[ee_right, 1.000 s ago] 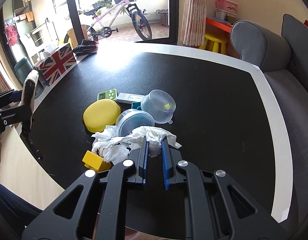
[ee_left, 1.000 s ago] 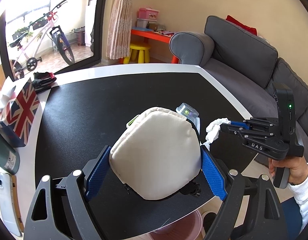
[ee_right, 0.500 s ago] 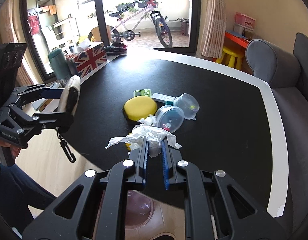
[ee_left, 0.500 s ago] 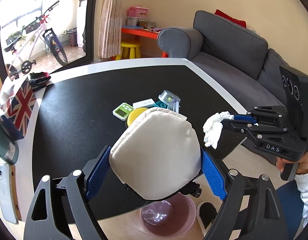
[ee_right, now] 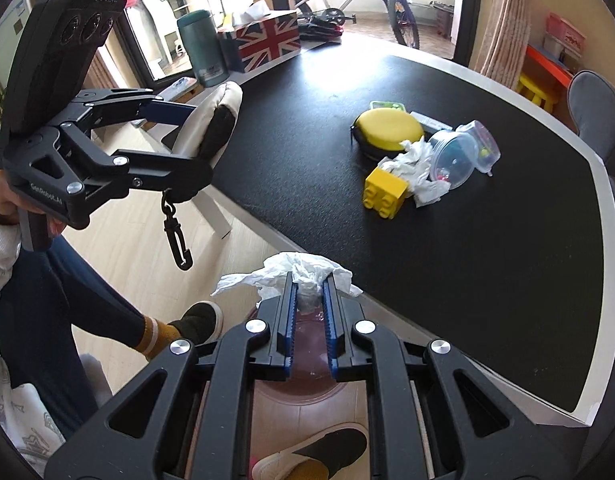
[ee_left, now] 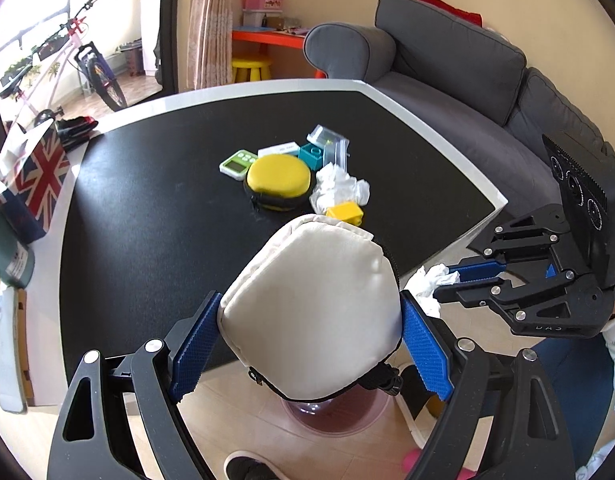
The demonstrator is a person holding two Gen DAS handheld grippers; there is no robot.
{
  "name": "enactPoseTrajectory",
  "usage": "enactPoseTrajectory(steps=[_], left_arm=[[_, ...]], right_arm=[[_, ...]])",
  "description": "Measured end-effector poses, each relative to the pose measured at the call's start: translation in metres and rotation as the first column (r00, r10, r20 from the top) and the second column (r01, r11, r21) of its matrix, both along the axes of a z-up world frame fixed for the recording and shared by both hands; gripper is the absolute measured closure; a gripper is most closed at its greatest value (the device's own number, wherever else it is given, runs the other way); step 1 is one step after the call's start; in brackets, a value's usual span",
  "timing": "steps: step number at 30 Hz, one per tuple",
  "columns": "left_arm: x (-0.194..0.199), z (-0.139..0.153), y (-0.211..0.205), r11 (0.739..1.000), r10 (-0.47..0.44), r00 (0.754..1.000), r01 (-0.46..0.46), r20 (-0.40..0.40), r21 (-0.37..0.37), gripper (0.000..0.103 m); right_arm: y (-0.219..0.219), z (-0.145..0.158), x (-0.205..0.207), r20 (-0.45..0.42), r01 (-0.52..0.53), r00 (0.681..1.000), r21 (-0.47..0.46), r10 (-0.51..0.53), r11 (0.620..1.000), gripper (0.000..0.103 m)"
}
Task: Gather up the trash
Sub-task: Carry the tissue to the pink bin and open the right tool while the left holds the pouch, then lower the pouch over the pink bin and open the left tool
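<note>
Right wrist view shows the right gripper with jaws clenched on a crumpled tissue above the pink bin beside the bench, seemingly for dropping; the left gripper grasps a beige pouch, keeping it clear.

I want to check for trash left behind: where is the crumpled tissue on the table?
The loose tissue lies mid-table, tucked between the yellow block, the yellow round case and the clear plastic tub.
</note>
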State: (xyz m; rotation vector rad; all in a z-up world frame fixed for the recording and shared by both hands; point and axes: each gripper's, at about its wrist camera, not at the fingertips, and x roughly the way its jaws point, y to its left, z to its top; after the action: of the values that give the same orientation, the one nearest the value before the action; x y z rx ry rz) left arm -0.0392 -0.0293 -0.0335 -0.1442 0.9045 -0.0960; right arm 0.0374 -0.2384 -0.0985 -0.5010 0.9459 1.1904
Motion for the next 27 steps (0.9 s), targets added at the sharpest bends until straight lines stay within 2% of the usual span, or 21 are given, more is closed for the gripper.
enactPoseTrajectory(steps=[5, 7, 8, 9, 10, 12, 16, 27], left_arm=[[-0.005, -0.007, 0.002, 1.000, -0.004, 1.000, 0.004, -0.024, 0.003, 0.021], [-0.006, -0.008, 0.002, 1.000, -0.006, 1.000, 0.006, -0.029, 0.004, 0.021], [-0.007, -0.008, 0.002, 1.000, -0.007, 1.000, 0.007, -0.030, 0.003, 0.021], [-0.007, -0.008, 0.002, 1.000, -0.008, 1.000, 0.008, -0.030, 0.002, 0.021], [-0.007, -0.008, 0.002, 1.000, -0.010, 1.000, 0.010, -0.030, 0.001, 0.021], [-0.007, -0.007, 0.000, 1.000, -0.014, 0.999, 0.014, -0.029, 0.000, 0.021], [-0.006, -0.010, -0.004, 0.999, -0.035, 0.998, 0.035, -0.043, 0.001, 0.021], [-0.005, -0.019, -0.027, 0.992, -0.123, 0.989, 0.124, -0.086, 0.008, 0.021]], right_arm=[[0.002, -0.004, -0.003, -0.017, -0.013, 1.000, -0.007, 0.013, 1.000, 0.087], [0.003, -0.005, -0.003, -0.020, -0.009, 1.000, -0.004, 0.009, 1.000, 0.063], [0.004, -0.005, -0.001, -0.023, -0.008, 1.000, 0.000, 0.008, 1.000, 0.044], [0.004, -0.005, 0.000, -0.030, -0.008, 1.000, 0.006, 0.008, 1.000, 0.035], [0.004, -0.005, 0.001, -0.033, -0.004, 0.999, 0.011, 0.004, 1.000, 0.033], [0.003, -0.004, 0.003, -0.037, 0.009, 0.999, 0.020, -0.009, 1.000, 0.022], [-0.004, 0.003, 0.012, -0.027, 0.062, 0.998, 0.060, -0.060, 0.996, 0.013], [-0.022, 0.011, 0.039, 0.009, 0.198, 0.980, 0.100, -0.200, 0.975, 0.011]])
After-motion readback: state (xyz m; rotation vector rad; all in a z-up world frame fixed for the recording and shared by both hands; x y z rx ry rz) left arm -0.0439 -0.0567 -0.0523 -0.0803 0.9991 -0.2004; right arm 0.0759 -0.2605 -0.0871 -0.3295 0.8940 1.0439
